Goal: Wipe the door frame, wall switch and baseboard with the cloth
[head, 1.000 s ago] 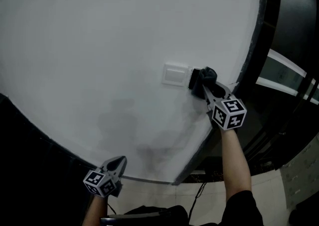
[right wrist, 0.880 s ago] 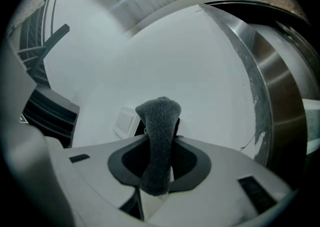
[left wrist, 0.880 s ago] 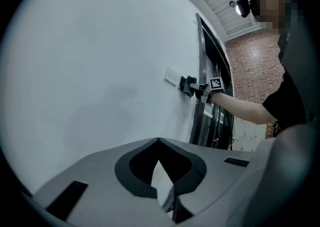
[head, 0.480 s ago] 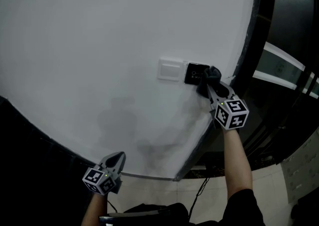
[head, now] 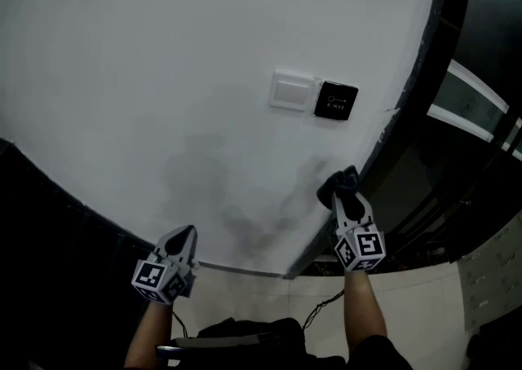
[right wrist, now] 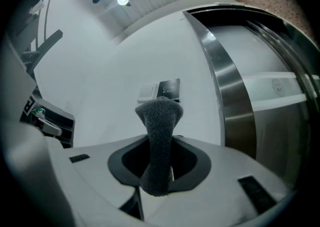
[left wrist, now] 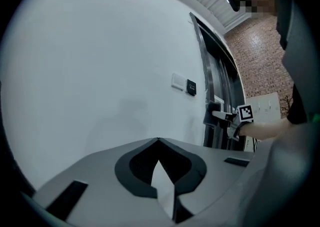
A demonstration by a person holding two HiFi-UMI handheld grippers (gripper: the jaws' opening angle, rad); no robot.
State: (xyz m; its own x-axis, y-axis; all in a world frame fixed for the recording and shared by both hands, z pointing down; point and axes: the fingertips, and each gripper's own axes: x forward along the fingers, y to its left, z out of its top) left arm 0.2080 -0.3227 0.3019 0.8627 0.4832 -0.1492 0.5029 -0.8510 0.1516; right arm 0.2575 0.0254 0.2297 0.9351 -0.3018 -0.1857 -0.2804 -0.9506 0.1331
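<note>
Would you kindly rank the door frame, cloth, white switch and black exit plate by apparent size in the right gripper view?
1. door frame.
2. cloth, though it sits nearest the camera, which inflates it.
3. white switch and black exit plate: they look about alike, so I won't rank them.

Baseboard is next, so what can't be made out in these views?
- Whether the cloth touches the wall or door frame: head view, right gripper in the way.
- Baseboard: head view, wall's foot too dark to tell.
- Dirt on the wall switch: too small in every view.
- Door frame's lower end: head view, behind the right arm.
</note>
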